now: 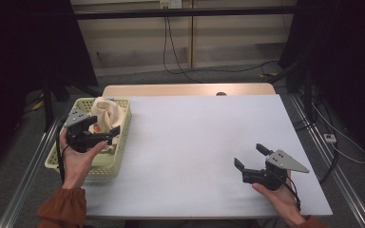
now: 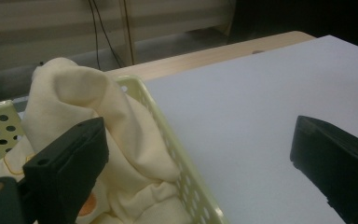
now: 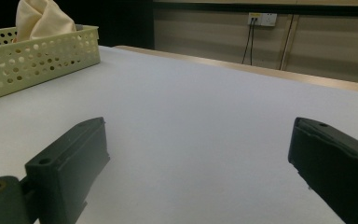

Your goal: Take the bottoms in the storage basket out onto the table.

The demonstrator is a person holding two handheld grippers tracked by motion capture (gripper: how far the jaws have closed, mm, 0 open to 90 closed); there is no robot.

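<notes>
A pale green perforated basket (image 1: 119,147) stands at the table's left edge, and a crumpled cream cloth (image 1: 107,115) lies in it. My left gripper (image 1: 102,128) hovers open over the basket's right side. In the left gripper view one jaw is above the cloth (image 2: 88,102) and the other is past the basket rim (image 2: 168,135), above the table. My right gripper (image 1: 250,156) is open near the front right of the white table top (image 1: 195,142), with nothing between its jaws. The right gripper view looks across the table to the basket (image 3: 37,56) and the cloth (image 3: 42,18).
A bare wooden strip (image 1: 185,89) runs along the table's far edge. Black stands and cables (image 1: 171,52) are on the floor behind and to the right. A wide stretch of white surface lies between the two grippers.
</notes>
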